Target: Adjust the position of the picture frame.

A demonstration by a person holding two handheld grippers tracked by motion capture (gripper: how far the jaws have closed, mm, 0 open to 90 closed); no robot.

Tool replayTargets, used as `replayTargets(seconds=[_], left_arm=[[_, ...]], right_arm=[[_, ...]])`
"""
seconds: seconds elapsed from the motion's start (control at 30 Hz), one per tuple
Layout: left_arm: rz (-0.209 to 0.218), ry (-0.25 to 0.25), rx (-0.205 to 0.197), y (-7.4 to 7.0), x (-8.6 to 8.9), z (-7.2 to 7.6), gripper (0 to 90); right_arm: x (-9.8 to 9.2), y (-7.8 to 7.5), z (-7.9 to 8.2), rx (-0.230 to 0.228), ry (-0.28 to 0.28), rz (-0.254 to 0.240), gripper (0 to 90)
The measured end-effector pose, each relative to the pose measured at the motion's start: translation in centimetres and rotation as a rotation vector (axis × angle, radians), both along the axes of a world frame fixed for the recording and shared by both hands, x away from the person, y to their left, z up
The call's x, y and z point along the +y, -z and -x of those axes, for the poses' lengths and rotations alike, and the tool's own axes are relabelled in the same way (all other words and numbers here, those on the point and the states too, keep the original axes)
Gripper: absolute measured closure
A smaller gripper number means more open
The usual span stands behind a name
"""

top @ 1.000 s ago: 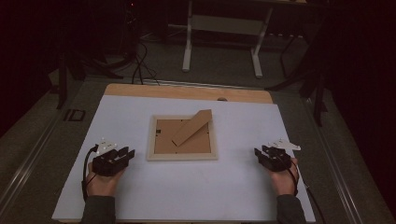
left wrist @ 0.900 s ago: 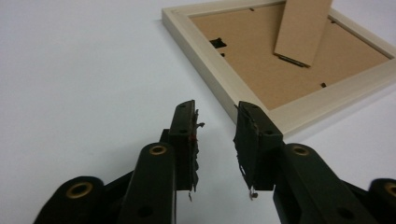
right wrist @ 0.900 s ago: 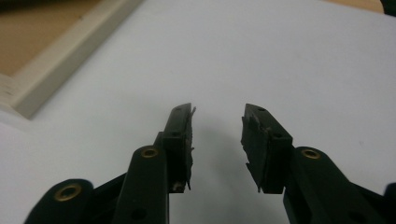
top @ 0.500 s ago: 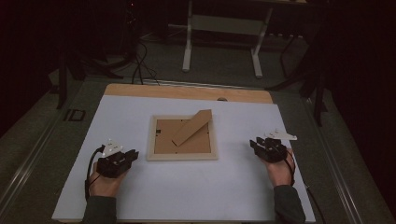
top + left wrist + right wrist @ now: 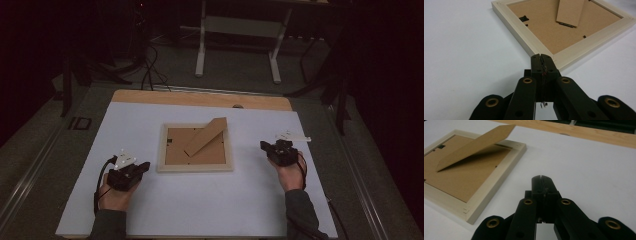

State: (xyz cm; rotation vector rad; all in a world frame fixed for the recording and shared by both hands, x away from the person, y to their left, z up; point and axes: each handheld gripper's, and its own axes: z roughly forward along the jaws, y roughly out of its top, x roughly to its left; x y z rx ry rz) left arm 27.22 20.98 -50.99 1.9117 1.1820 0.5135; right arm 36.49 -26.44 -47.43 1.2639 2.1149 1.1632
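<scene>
A picture frame (image 5: 195,148) lies face down at the middle of the worktop (image 5: 200,210), between the left hand-held gripper (image 5: 141,167) and right hand-held gripper (image 5: 264,145), both having just closed on nothing.

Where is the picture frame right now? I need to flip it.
In the high view the picture frame lies back-up mid-table on the white sheet, between the left gripper and right gripper.
</scene>
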Motion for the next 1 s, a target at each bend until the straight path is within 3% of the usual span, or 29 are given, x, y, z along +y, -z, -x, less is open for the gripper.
replayTargets(seconds=[0.4, 1.0], left_arm=[[-0.021, 0.025, 0.008, 0.4, -0.7, -0.1, 90.0], [-0.061, 0.071, 0.03, 1.1, -2.2, -0.3, 90.0]], right_arm=[[3.2, 0.7, -1.5, 0.036, -0.049, 0.051, 89.6], [7.3, 2.4, -2.9, 0.084, -0.121, 0.075, 89.7]])
